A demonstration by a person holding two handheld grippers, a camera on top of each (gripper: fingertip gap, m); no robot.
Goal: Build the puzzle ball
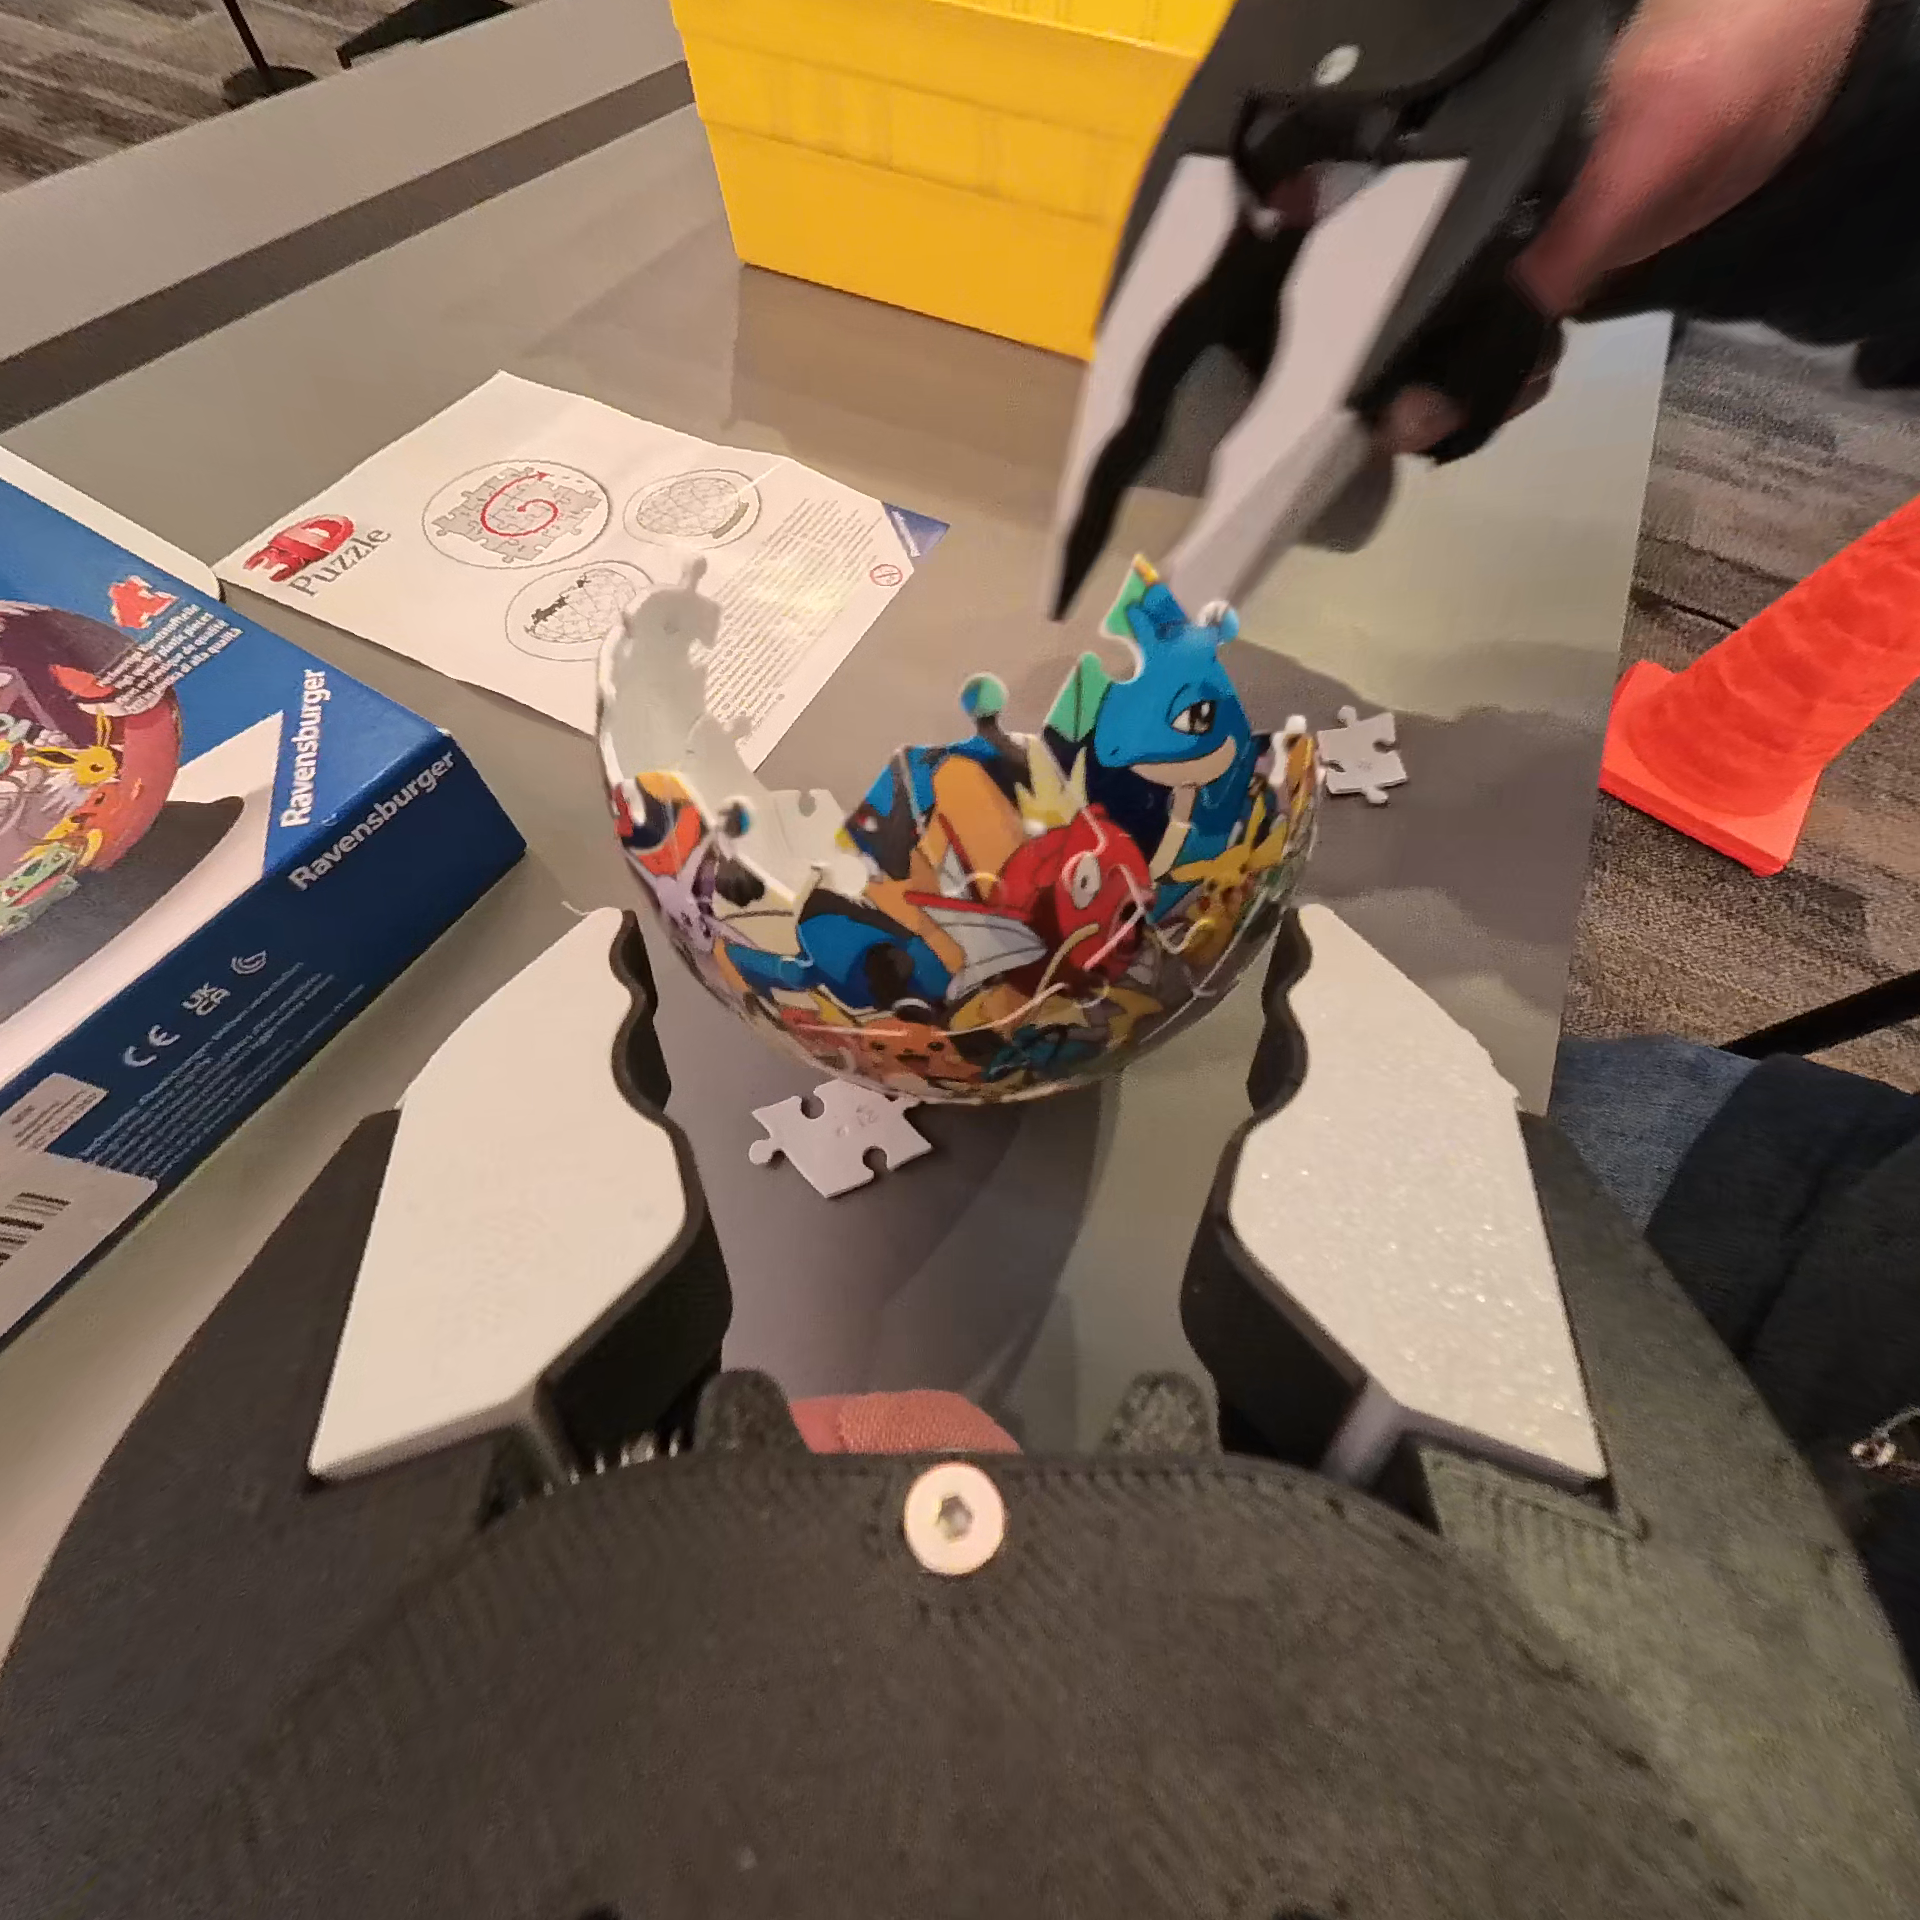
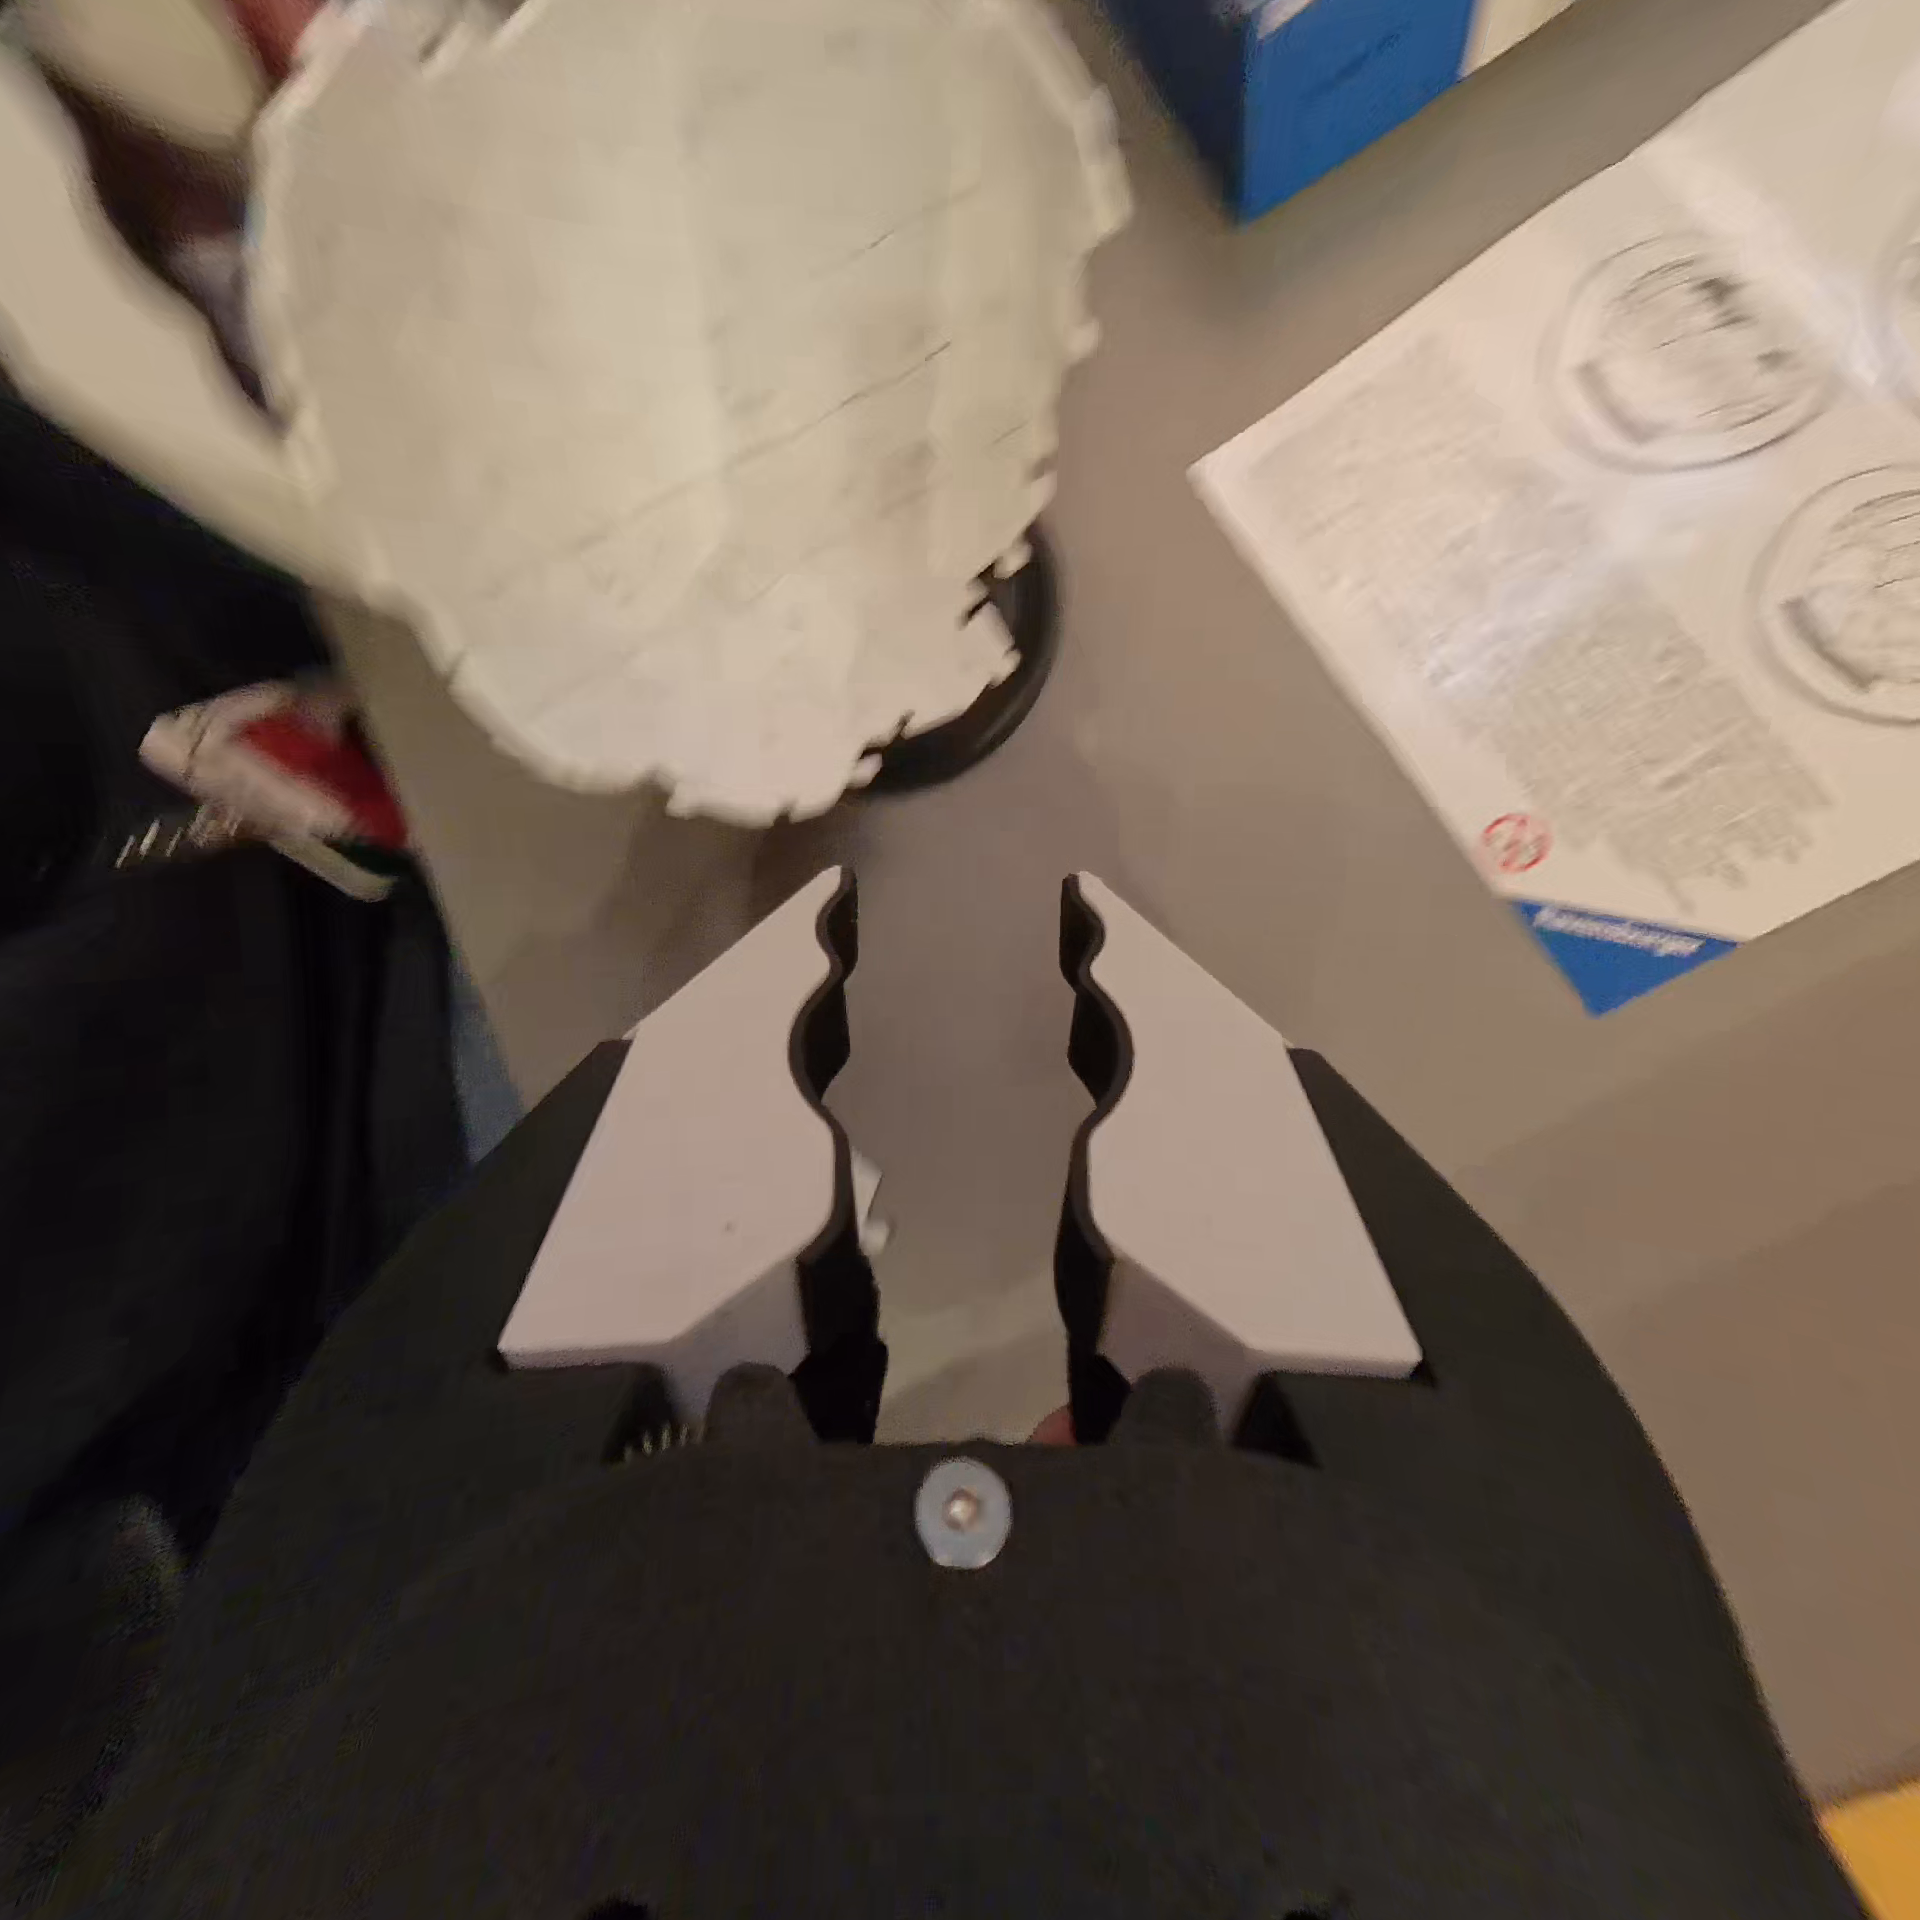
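the left gripper [image 1: 961, 977] is holding its fingers [image 1: 540, 1164] wide apart, one on each side of the puzzle ball [image 1: 966, 883], a half-built bowl-shaped shell sitting on the grey table [image 1: 623, 312] towards its near edge; whether the tips are touching the shell cannot be told, and nothing is clamped between them; the right gripper [image 1: 1132, 592], held in a person's hand [image 1: 1704, 135], is hanging over the far rim of the shell with its fingers a little apart and empty, one tip just beside the tallest blue piece on that rim; in its own view the right gripper [image 2: 961, 894] is showing the same narrow gap with bare table between the fingers [image 2: 717, 1122]; the shell is holding nothing that can be made out, its white inside [image 2: 675, 416] facing the right camera, blurred; one loose white puzzle piece [image 1: 840, 1135] is lying face down touching the shell's near side, and another piece [image 1: 1361, 753] just beside its right side; the left view alone is showing the printed outside of the shell, a yellow box [image 1: 935, 156] at the far edge, an orange cone [image 1: 1766, 707] off the table's right side, and the front of the blue puzzle box [image 1: 229, 935] at the left edge; the instruction sheet [image 1: 582, 561] is lying behind the shell, appearing also in the right view [image 2: 1621, 582]; only the right view is showing a dark ring [image 2: 1013, 665] under the shell.
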